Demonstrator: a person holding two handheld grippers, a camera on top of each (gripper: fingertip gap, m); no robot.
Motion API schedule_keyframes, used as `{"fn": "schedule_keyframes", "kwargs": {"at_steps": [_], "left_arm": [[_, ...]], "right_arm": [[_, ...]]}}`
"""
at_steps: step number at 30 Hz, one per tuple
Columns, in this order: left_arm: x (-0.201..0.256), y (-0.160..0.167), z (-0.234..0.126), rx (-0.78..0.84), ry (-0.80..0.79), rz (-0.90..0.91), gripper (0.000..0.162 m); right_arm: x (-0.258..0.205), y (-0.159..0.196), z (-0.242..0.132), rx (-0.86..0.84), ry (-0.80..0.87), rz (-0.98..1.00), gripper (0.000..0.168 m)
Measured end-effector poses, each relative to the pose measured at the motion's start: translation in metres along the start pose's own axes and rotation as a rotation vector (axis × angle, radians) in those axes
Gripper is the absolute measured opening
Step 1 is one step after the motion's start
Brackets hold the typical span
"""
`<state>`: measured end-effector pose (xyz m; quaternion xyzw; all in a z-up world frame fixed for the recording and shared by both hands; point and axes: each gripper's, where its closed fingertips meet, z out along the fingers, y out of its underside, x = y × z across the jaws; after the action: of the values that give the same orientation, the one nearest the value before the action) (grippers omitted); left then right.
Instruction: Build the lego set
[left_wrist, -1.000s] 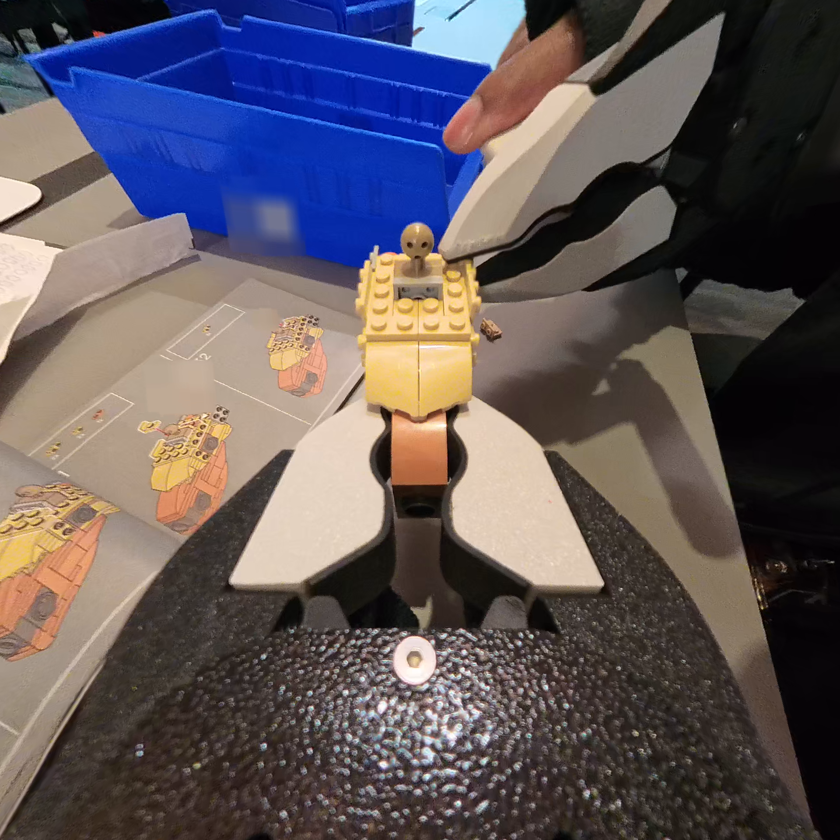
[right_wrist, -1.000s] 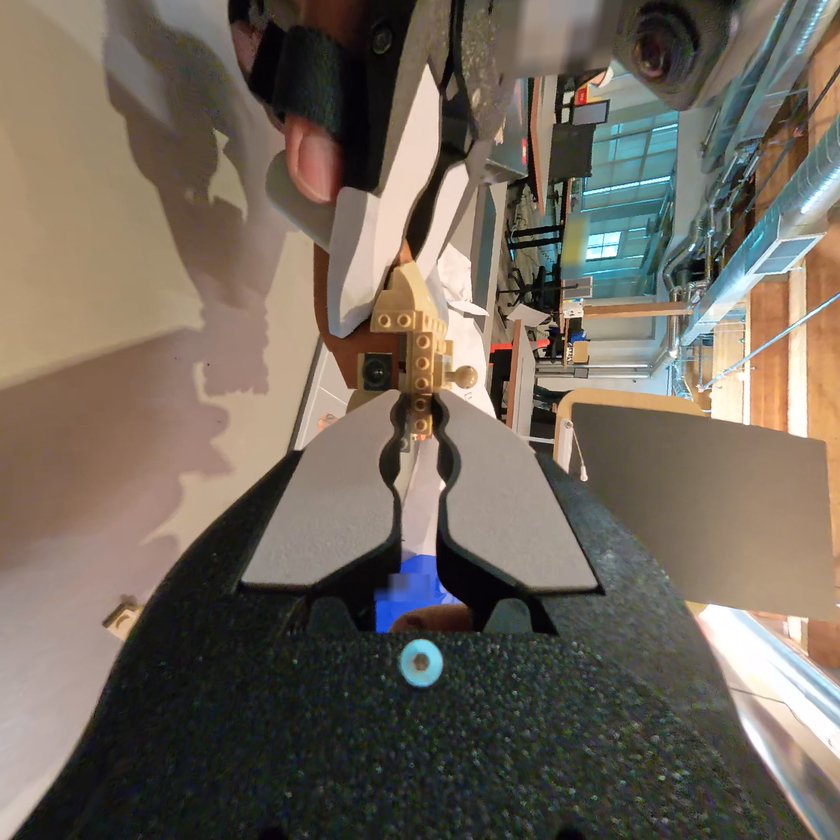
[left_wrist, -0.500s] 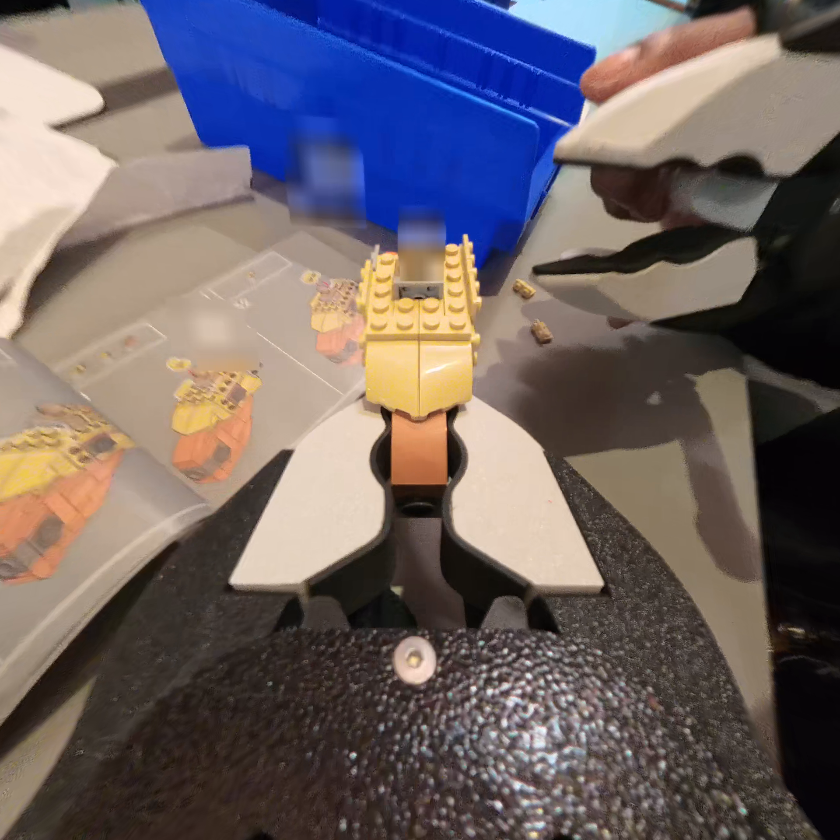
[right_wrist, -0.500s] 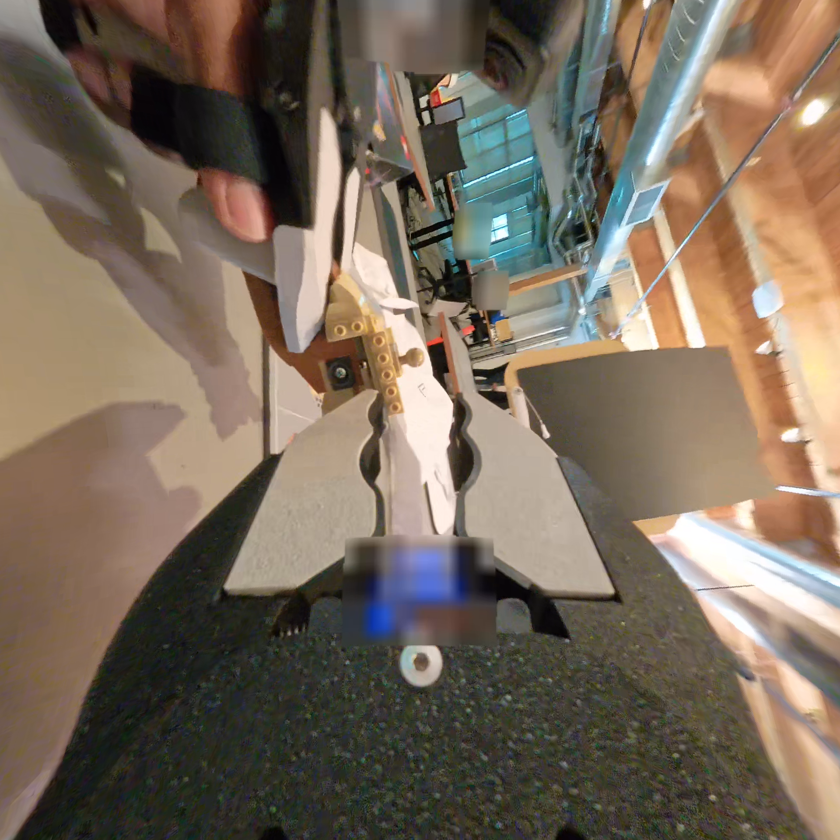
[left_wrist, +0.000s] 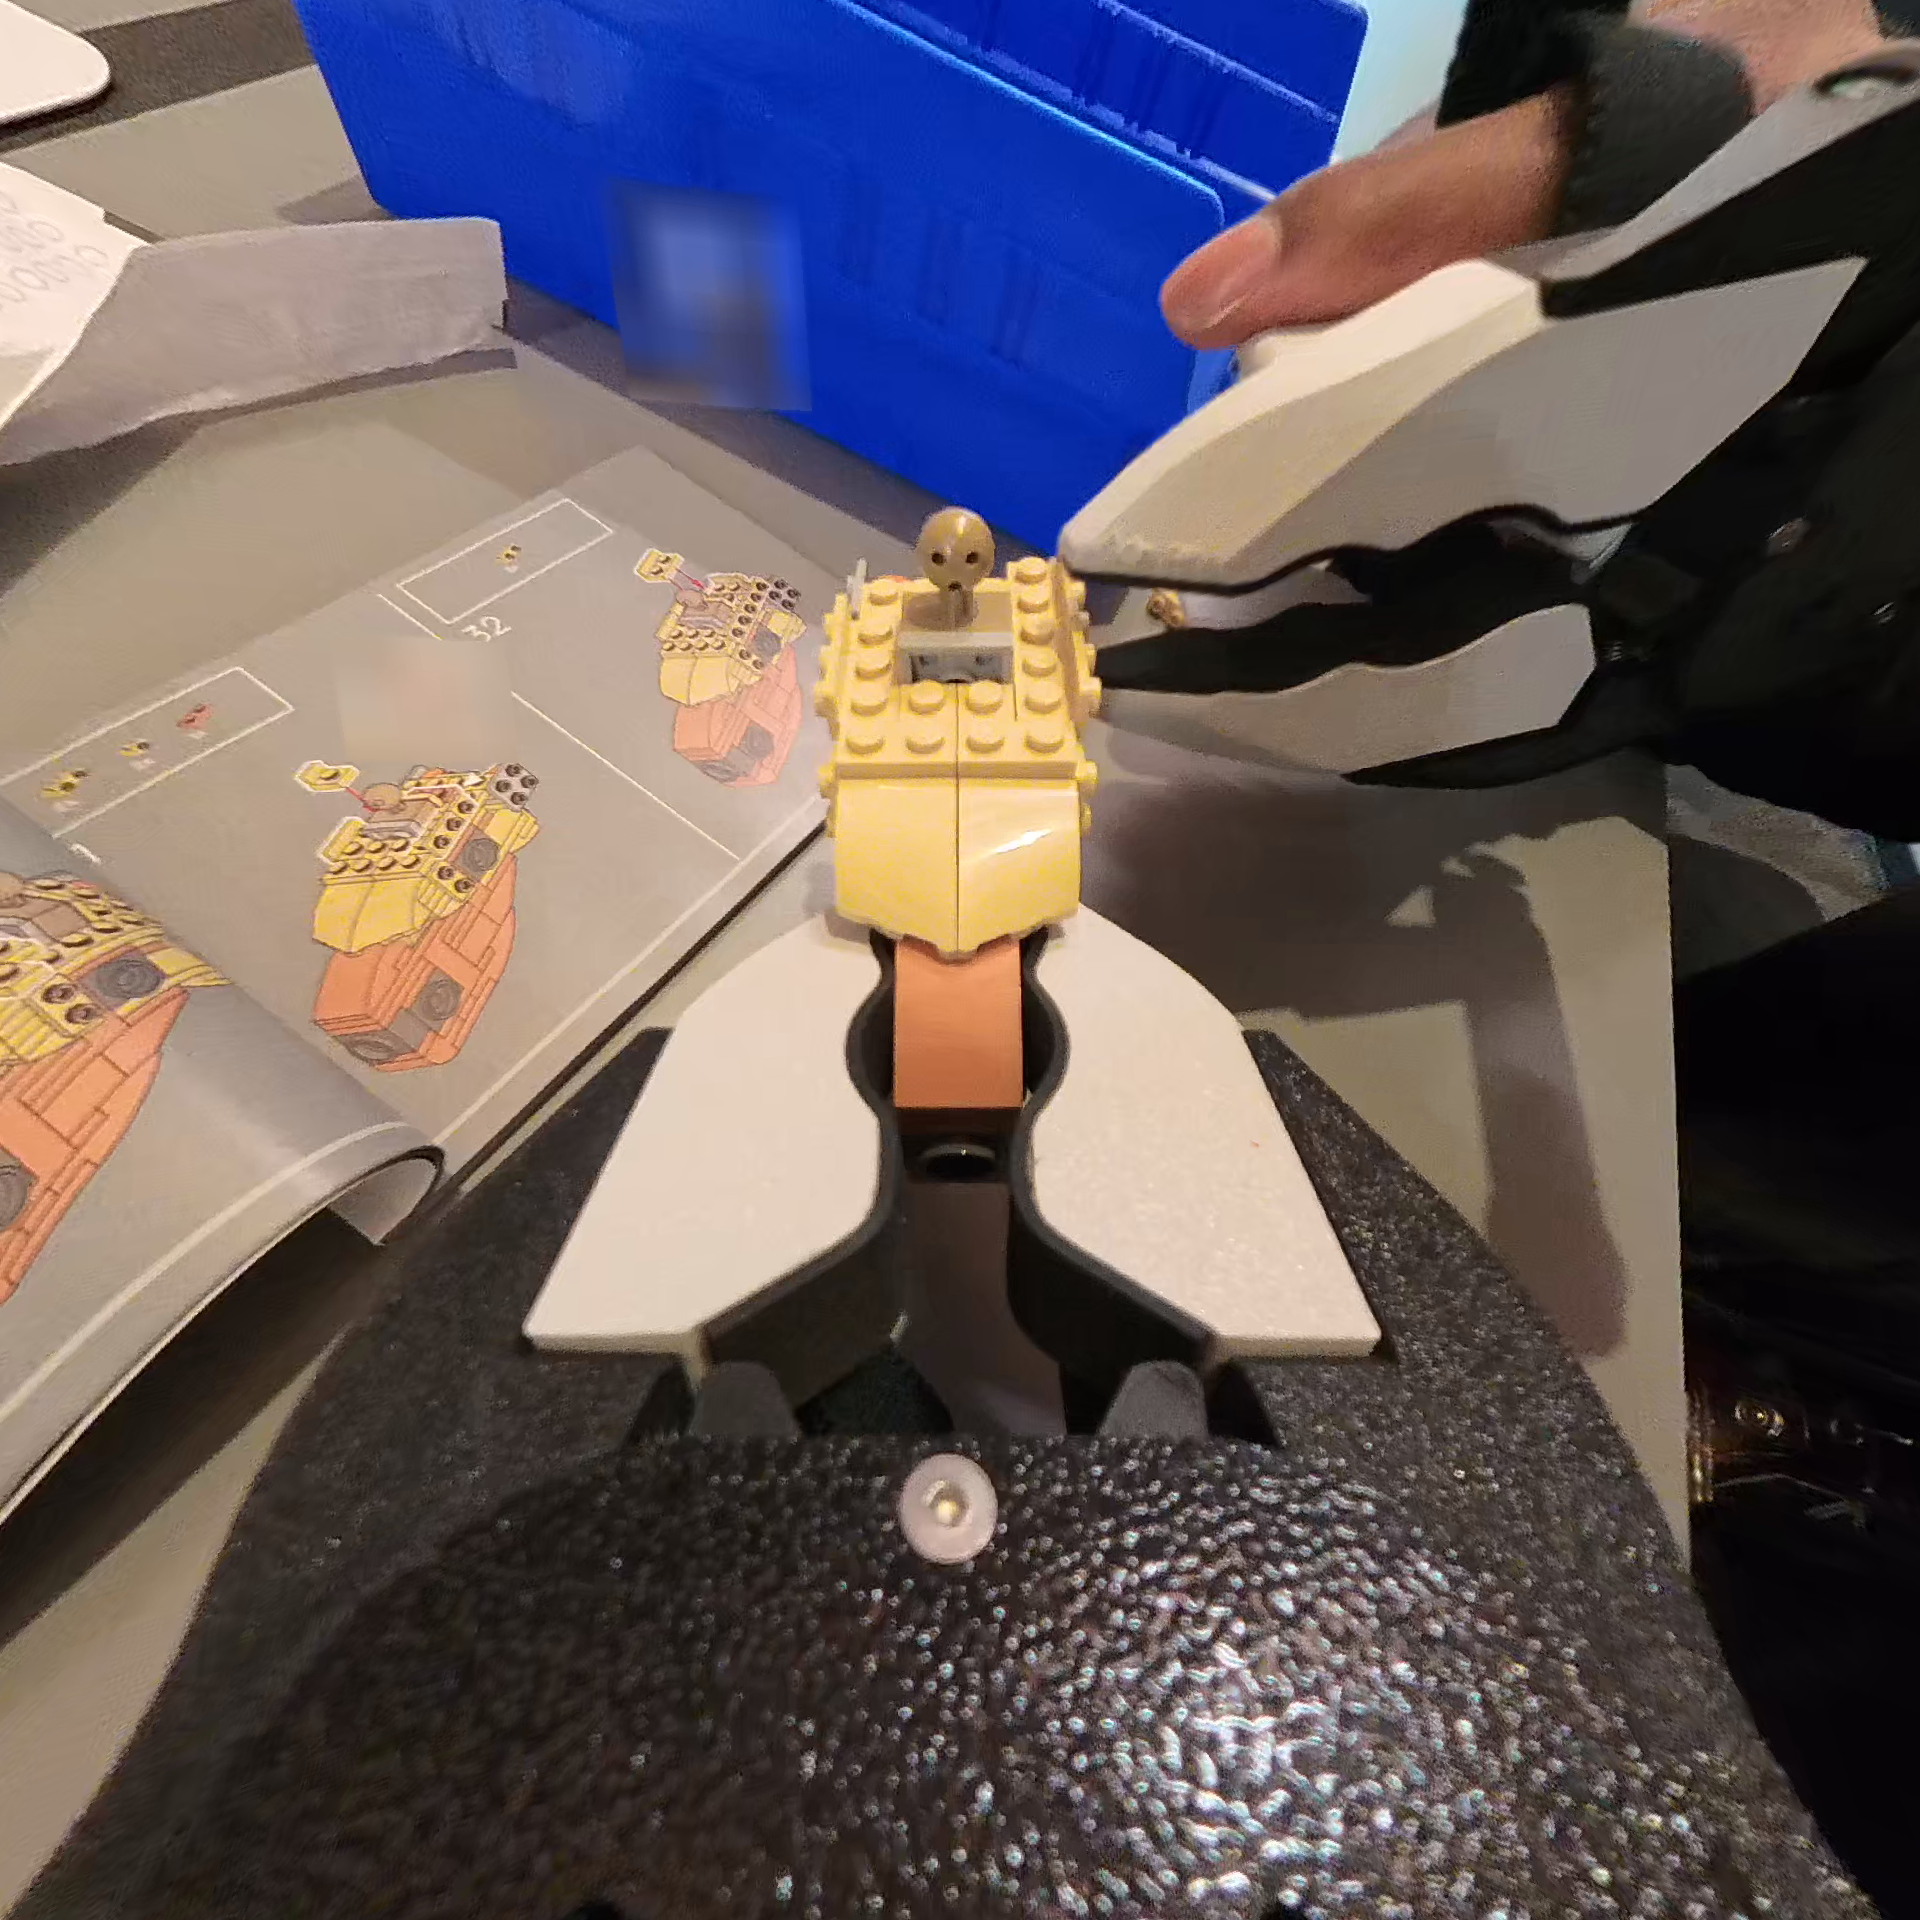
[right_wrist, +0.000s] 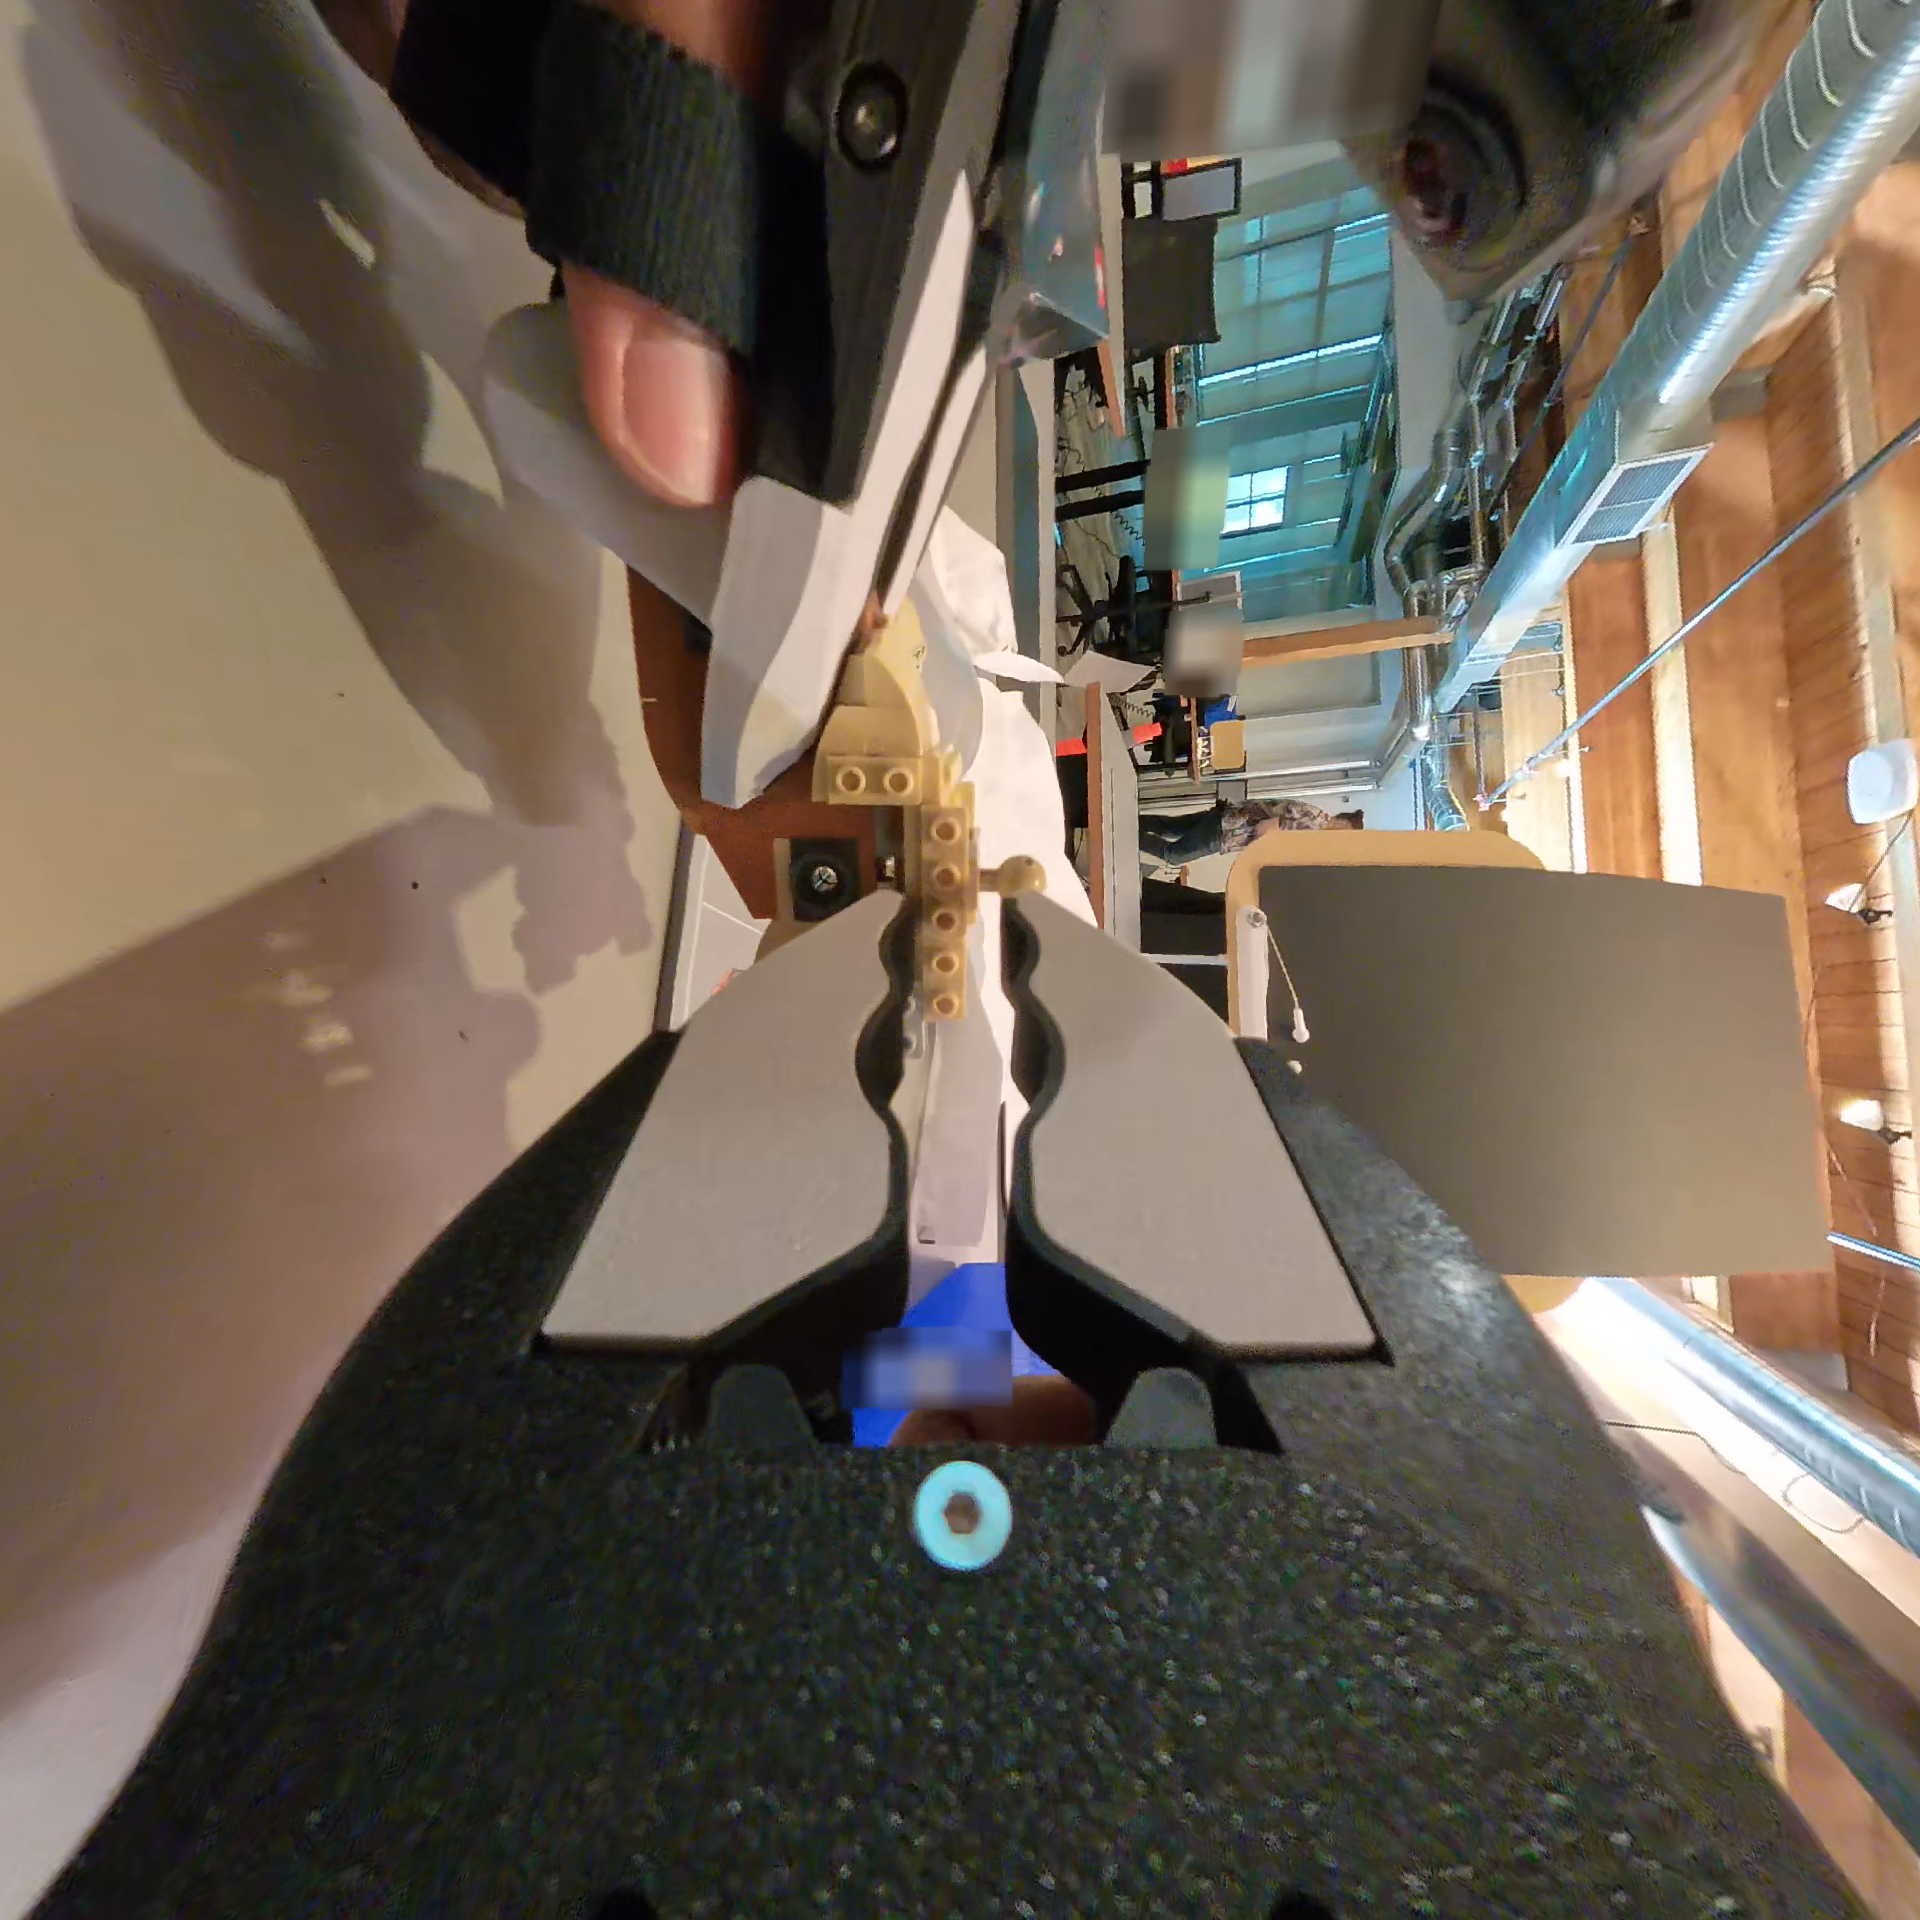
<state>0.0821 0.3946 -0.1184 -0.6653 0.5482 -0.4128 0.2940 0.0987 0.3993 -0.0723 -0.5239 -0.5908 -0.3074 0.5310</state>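
Centrally, lego model (left_wrist: 956, 769) pinched by left fingers (left_wrist: 727, 1122), right fingers (left_wrist: 1299, 499) apparently slightly spread beside it.

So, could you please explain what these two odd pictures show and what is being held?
No robot: a person holds a two-finger gripper in each hand, each with a camera looking along its fingers. The left view shows the left gripper shut on a yellow and orange lego model; the right gripper reaches in from the side. The right view is tilted sideways and sees the same model between its parted fingers. On the grey table lie an instruction booklet and a blue bin.
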Motion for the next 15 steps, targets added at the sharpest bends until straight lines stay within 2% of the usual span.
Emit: {"fn": "schedule_keyframes", "kwargs": {"at_steps": [3,15], "left_arm": [[-0.0009,-0.001,-0.0016,0.0,-0.015,0.017,0.018],[0.0069,-0.0059,-0.0054,0.007,-0.012,0.136,0.019]], "right_arm": [[-0.0018,-0.001,0.0007,-0.003,-0.006,-0.025,0.009],[0.0011,-0.0049,-0.0082,0.044,-0.07,-0.01,0.009]]}}
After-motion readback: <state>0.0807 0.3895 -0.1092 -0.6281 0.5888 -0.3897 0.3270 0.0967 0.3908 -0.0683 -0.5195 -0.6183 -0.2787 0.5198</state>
